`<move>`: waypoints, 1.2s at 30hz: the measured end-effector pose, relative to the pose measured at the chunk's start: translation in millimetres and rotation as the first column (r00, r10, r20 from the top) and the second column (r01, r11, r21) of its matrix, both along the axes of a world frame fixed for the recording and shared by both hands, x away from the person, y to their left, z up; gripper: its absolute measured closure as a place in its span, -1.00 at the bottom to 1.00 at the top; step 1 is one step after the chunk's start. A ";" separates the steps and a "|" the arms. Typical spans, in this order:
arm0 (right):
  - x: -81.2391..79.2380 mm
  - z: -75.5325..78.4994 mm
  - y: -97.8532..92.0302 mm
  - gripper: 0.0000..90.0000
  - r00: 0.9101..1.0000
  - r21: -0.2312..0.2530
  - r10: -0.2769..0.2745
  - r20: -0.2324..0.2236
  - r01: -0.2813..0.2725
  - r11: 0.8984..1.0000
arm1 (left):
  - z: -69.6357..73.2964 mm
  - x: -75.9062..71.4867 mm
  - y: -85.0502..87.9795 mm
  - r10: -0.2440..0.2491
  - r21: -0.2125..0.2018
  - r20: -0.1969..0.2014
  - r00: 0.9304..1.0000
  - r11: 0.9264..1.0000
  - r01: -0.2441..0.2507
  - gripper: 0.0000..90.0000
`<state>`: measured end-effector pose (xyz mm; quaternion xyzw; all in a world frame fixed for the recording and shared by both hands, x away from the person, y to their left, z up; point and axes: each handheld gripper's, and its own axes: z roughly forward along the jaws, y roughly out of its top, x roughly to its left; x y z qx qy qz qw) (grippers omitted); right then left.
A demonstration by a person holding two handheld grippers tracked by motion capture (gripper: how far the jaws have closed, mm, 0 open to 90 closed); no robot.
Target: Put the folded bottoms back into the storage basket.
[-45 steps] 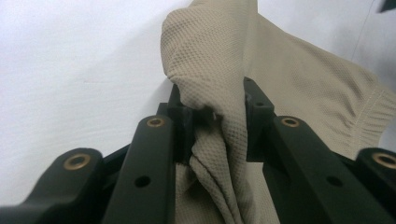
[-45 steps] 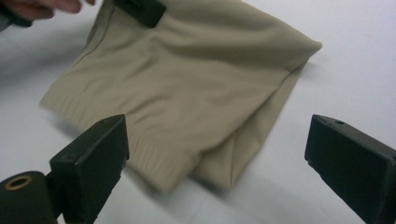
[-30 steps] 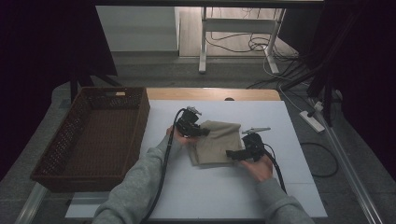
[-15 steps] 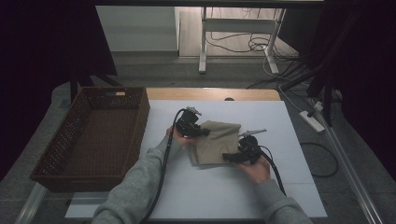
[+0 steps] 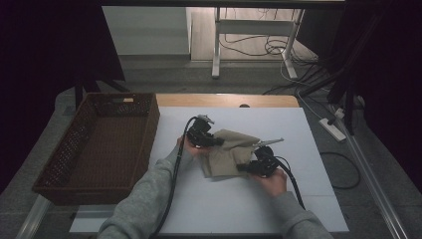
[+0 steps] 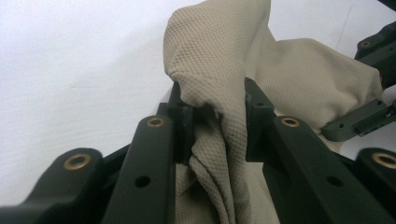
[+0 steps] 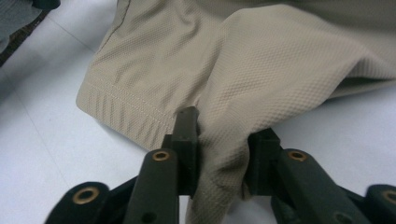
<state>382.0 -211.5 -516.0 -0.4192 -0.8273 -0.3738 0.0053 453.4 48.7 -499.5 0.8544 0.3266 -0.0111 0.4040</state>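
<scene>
2 claws grip 1 beige knit garment (image 5: 226, 152) that lies bunched near the middle of the white surface (image 5: 224, 209). The left claw (image 6: 212, 123) pinches a raised fold of the fabric between its jaws at the garment's left edge. The right claw (image 7: 222, 140) clamps another fold at the garment's lower right, just beside a stitched hem that lies flat on the surface. A brown wicker basket (image 5: 69, 169) sits at the left edge of the surface, apart from the garment.
</scene>
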 end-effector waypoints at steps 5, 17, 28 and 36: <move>-1.0 1.3 0.1 0.62 1.000 -0.004 0.010 0.015 -0.009 1.000 | 0.5 -0.8 1.0 -0.002 -0.003 0.000 1.000 1.000 0.002 0.57; -4.0 5.5 0.6 0.63 0.998 0.009 0.020 0.054 -0.021 1.000 | 4.6 -3.1 2.1 -0.004 -0.008 0.008 1.000 1.000 0.004 0.57; -7.6 15.2 -0.9 0.64 0.995 0.034 0.030 0.098 -0.033 0.999 | 12.6 -6.4 2.4 -0.010 -0.016 0.031 0.999 1.000 0.010 0.57; -11.0 22.8 -0.7 0.64 0.990 0.041 0.040 0.134 -0.046 0.998 | 18.1 -8.9 4.2 -0.011 -0.029 0.043 0.999 1.000 0.012 0.57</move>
